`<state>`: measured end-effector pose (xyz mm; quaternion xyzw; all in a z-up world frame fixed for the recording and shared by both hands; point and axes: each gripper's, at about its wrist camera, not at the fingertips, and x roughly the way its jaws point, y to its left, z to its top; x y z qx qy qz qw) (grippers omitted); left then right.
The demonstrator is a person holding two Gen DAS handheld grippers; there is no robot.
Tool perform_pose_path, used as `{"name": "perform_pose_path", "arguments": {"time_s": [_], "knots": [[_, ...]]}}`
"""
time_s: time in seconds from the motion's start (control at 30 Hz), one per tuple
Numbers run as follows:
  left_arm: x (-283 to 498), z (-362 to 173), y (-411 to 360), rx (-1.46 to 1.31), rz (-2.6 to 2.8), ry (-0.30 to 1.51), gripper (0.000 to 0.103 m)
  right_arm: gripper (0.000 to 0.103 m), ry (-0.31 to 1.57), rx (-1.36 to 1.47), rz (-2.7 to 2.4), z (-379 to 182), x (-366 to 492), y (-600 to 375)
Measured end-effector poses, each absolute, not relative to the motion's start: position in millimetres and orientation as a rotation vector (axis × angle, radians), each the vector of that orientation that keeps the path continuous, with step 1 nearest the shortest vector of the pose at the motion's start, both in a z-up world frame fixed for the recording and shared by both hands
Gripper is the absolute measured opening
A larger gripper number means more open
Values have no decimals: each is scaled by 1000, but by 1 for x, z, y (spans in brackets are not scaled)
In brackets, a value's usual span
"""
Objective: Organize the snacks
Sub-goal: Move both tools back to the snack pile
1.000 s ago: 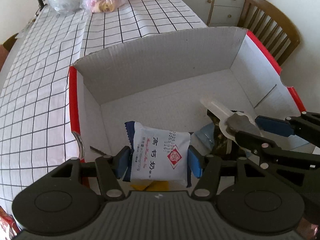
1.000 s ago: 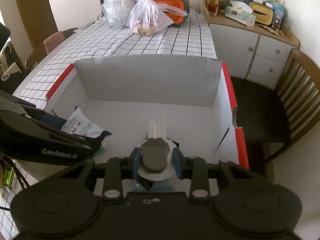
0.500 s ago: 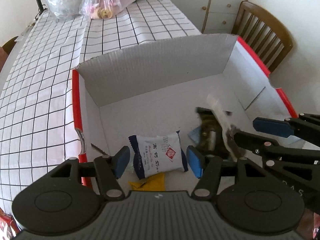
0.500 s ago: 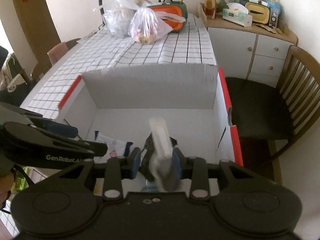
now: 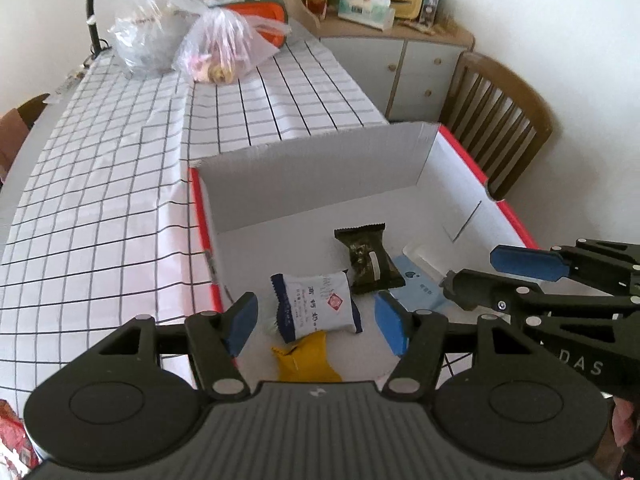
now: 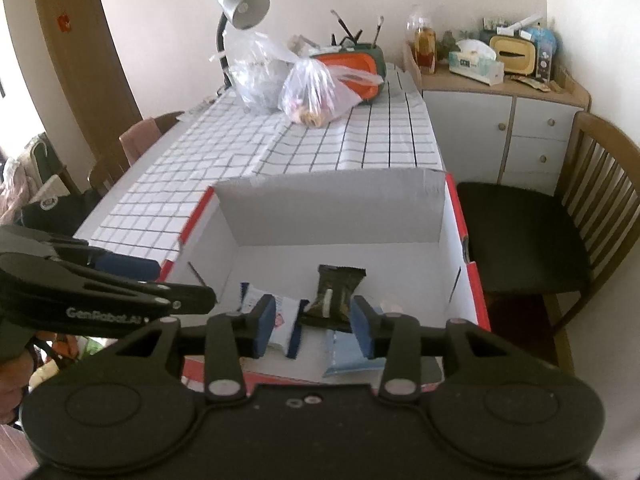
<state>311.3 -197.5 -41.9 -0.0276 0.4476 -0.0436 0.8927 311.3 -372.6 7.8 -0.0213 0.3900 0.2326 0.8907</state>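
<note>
Now we hover both grippers, fingers wide and empty, above the box [image 5: 460, 152]; the white packet [image 5: 316, 306] lies straight ahead of our left gripper [image 5: 316, 322], nearest.

Yellow packet [image 5: 305, 360] partly behind hand-held gripper [image 5: 316, 322]

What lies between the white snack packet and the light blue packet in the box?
The dark snack packet, overlapping both the white packet and the light blue packet; the left wrist view shows it best.
</note>
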Motion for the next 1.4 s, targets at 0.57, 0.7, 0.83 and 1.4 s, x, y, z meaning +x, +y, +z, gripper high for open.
{"name": "perform_pose_path", "arguments": {"time_s": [0.57,0.7,0.83,1.4], "knots": [[227,-11,-141,-106,-80,802,74,91,718,-24,530,29,251,-332],[208,-12,-124,-114,-70,799,75,98,715,-19,555,27,236,-316],[189,-17,-104,-126,-63,807,76,101,708,-16,595,24,219,-297],[114,-49,25,-228,80,848,80,103,801,-59,661,-12,170,-209]]}}
